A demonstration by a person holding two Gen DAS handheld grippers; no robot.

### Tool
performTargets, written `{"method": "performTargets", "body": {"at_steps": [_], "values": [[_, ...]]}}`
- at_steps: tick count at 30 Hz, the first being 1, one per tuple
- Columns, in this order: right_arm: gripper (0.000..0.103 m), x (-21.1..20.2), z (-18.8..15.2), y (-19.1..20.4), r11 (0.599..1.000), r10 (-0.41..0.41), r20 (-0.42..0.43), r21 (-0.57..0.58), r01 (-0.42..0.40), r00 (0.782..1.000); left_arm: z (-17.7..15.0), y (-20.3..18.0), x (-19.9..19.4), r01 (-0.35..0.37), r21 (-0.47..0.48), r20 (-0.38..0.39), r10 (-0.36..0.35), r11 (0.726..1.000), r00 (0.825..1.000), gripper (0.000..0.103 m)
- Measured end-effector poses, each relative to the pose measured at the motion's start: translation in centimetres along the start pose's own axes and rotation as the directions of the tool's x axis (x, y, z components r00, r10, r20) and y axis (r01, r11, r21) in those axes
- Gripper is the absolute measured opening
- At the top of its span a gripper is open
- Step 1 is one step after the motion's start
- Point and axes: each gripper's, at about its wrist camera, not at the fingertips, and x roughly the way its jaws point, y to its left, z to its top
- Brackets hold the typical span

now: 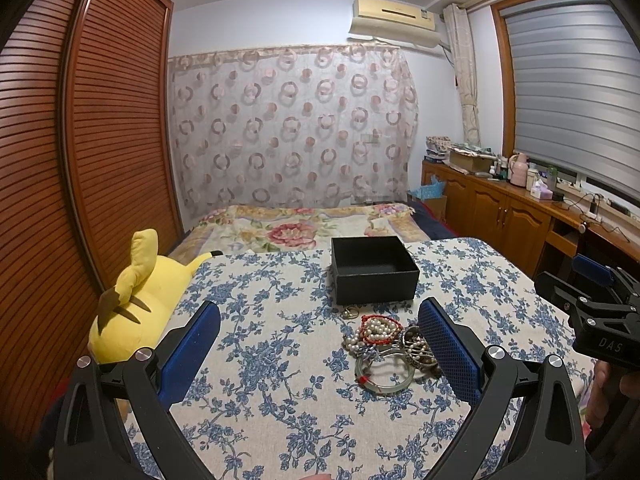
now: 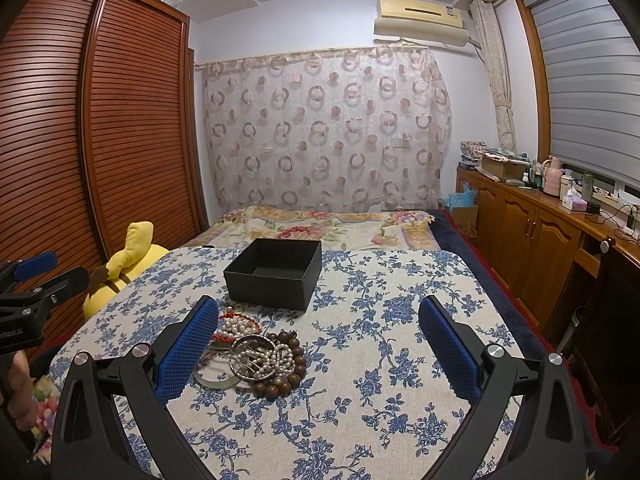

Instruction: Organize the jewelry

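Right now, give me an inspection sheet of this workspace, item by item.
Surface: table under a blue floral cloth, set over the bed.
Job's things: black box open and empty; jewelry pile in front of it with pearls, wooden beads, bangles; small ring by the box.
Clutter: yellow plush toy at the table's left edge.
Grippers: left gripper open, above the cloth; right gripper open, holding nothing.
Cables: charger leads on the side cabinet.
Surroundings: wardrobe, curtain, air conditioner, window blind.

One black box, one plush toy — one jewelry pile.
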Motion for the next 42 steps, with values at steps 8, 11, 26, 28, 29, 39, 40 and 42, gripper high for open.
{"method": "performTargets", "body": {"at_steps": [8, 11, 26, 28, 29, 39, 40, 42], "values": [[0.101, 0.0, -0.1, 0.0, 1.000, 0.000, 0.001, 0.000, 0.000, 1.000, 0.0, 0.0, 0.0, 0.000, 0.000, 0.000, 0.000, 1.000, 1.000, 0.096], [0.101, 0.0, -0.1, 0.0, 1.000, 0.000, 0.001, 0.001, 0.000, 1.000, 0.0, -0.1, -0.2, 0.001, 0.000, 0.001, -0.001, 1.000, 1.000, 0.096], [0.101, 0.6, -0.5, -0.7, 1.000, 0.028, -0.016, -0.008, -0.028, 0.999, -1.0, 0.1, 1.2, 0.028, 0.004, -0.052, -0.028, 1.000, 0.998, 0.096], [0.101, 0.9, -0.7, -0.9, 0.999, 0.043, -0.030, -0.013, -0.043, 0.999, -1.5, 0.3, 1.8, 0.036, 0.006, -0.074, -0.036, 0.999, 0.997, 0.096], [0.100, 1.0, -0.9, -0.7, 0.999, 0.049, -0.038, -0.014, -0.049, 0.998, -1.9, 0.4, 2.1, 0.043, 0.005, -0.086, -0.042, 0.999, 0.995, 0.096], [0.087, 4.3, -2.6, -0.2, 0.986, 0.143, -0.149, -0.067, -0.155, 0.978, -4.4, 1.0, 5.4, 0.098, -0.013, -0.169, -0.099, 0.995, 0.981, 0.096], [0.086, 4.6, -2.8, 0.0, 0.984, 0.148, -0.162, -0.075, -0.162, 0.976, -4.6, 1.1, 5.6, 0.106, -0.017, -0.177, -0.107, 0.994, 0.978, 0.096], [0.083, 5.1, -3.3, 0.2, 0.981, 0.157, -0.183, -0.084, -0.175, 0.970, -5.0, 1.1, 6.1, 0.124, -0.023, -0.195, -0.126, 0.992, 0.973, 0.096]]}}
